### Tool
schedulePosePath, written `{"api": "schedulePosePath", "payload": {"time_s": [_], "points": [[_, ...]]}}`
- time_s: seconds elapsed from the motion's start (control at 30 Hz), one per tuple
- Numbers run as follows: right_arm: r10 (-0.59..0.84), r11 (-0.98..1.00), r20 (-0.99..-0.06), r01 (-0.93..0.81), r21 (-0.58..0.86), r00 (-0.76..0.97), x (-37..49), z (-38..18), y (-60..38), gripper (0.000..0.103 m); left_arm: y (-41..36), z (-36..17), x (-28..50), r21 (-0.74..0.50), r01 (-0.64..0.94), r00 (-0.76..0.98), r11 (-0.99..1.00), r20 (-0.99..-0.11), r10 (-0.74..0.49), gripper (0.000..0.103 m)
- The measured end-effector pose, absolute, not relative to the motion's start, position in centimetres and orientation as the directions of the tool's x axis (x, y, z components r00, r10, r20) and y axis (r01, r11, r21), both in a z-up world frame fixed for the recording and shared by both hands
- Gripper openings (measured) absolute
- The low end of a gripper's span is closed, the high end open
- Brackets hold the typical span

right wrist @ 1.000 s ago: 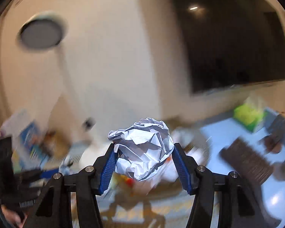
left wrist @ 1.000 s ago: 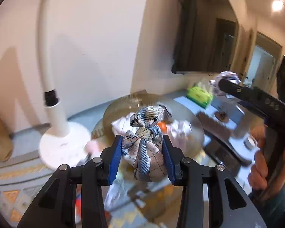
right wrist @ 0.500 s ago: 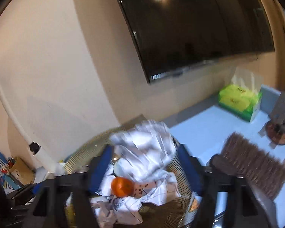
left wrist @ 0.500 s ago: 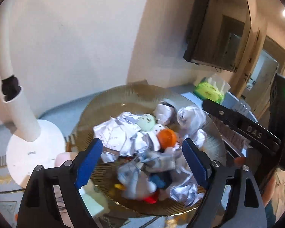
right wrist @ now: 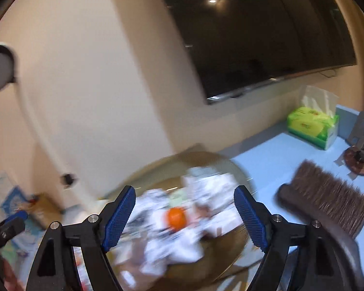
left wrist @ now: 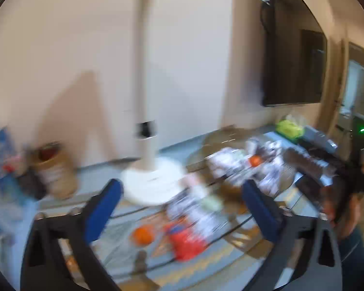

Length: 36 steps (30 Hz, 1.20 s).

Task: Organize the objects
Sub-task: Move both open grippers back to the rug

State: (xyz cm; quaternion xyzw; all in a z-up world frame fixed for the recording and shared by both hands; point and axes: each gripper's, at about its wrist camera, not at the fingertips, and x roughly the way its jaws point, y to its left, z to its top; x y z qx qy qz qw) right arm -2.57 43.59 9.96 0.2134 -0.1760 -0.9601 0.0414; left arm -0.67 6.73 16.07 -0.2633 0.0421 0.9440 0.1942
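Note:
A round gold wire basket (right wrist: 233, 249) holds crumpled white papers (right wrist: 177, 240) and an orange ball (right wrist: 176, 215); it also shows in the left wrist view (left wrist: 286, 172), far right and blurred. My right gripper (right wrist: 182, 218) is open and empty, just above the basket. My left gripper (left wrist: 182, 208) is open and empty, pulled back over the glass table, where an orange ball (left wrist: 143, 235), a red item (left wrist: 186, 242) and a crumpled paper (left wrist: 201, 215) lie blurred.
A white lamp pole and base (left wrist: 153, 181) stands left of the basket. A brown brush (right wrist: 327, 198), a green tissue pack (right wrist: 310, 126) and a small stand (right wrist: 359, 155) lie on the blue surface at right. A brown jar (left wrist: 55, 172) sits at far left.
Both grippers opened: the plaid cloth pouch and the crumpled paper ball went into the basket. The left gripper has since swung back and left; the right has pulled back slightly.

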Motion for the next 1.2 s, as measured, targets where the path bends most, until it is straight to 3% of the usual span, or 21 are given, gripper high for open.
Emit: {"api": "schedulePosePath", "payload": {"time_s": [0.03, 0.1, 0.23, 0.43, 0.53, 0.77, 0.83, 0.9, 0.97, 1.1, 1.17, 1.2], "points": [[-0.177, -0.937, -0.365, 0.043, 0.347, -0.914, -0.8, 10.5, 42.5, 0.085, 5.3, 15.8, 0.3, -0.019, -0.358, -0.799, -0.934, -0.511, 0.317, 0.103], [-0.195, -0.941, -0.323, 0.084, 0.327, -0.926, 1.8, 10.9, 40.8, 0.103, 2.0, 15.1, 1.8, -0.04, -0.3, -0.805, -0.953, -0.525, 0.276, 0.103], [-0.32, -0.913, -0.328, 0.198, 0.357, -0.889, 5.1, 10.4, 37.4, 0.103, -2.1, 12.3, 2.7, -0.134, -0.219, -0.79, -0.966, -0.556, 0.256, 0.103], [-0.431, -0.882, -0.482, 0.245, 0.402, -0.763, 5.2, 4.8, 31.1, 0.103, -3.2, 3.8, 1.8, -0.149, -0.124, -0.734, -0.981, -0.651, 0.192, 0.102], [-0.371, -0.922, -0.596, 0.204, 0.33, -0.712, 4.5, 1.8, 28.6, 0.103, -2.8, 2.1, 2.0, -0.11, -0.085, -0.736, -0.99, -0.663, 0.137, 0.102], [-0.265, -0.964, -0.661, 0.18, 0.195, -0.702, 3.9, 1.0, 26.4, 0.103, -2.9, 2.1, 2.0, -0.113, -0.101, -0.734, -0.988, -0.662, 0.15, 0.102], [-0.251, -0.968, -0.643, 0.204, 0.147, -0.724, 4.5, 1.4, 25.6, 0.099, -2.9, 2.1, 1.9, -0.117, -0.101, -0.73, -0.988, -0.667, 0.153, 0.102], [-0.251, -0.964, -0.65, 0.246, 0.1, -0.717, 4.5, 1.3, 24.2, 0.075, -2.8, 2.1, 1.4, -0.124, -0.111, -0.713, -0.986, -0.681, 0.165, 0.102], [-0.243, -0.962, -0.701, 0.26, 0.084, -0.671, 3.8, 0.8, 22.7, 0.068, -2.7, 2.5, 0.7, -0.126, -0.138, -0.703, -0.982, -0.686, 0.186, 0.102], [-0.483, -0.875, -0.711, 0.305, 0.376, -0.511, 1.6, 0.2, 21.8, 0.066, -0.6, 3.1, -2.9, -0.032, -0.334, -0.65, -0.942, -0.715, 0.255, 0.102], [-0.467, -0.884, -0.741, 0.244, 0.399, -0.482, -0.2, -0.3, 21.4, 0.066, 0.1, 2.2, -4.9, 0.013, -0.382, -0.619, -0.924, -0.746, 0.245, 0.1], [-0.435, -0.9, -0.765, 0.21, 0.382, -0.474, -1.4, -0.7, 21.1, 0.066, 0.3, 1.6, -6.3, -0.025, -0.414, -0.566, -0.91, -0.776, 0.278, 0.094]]}}
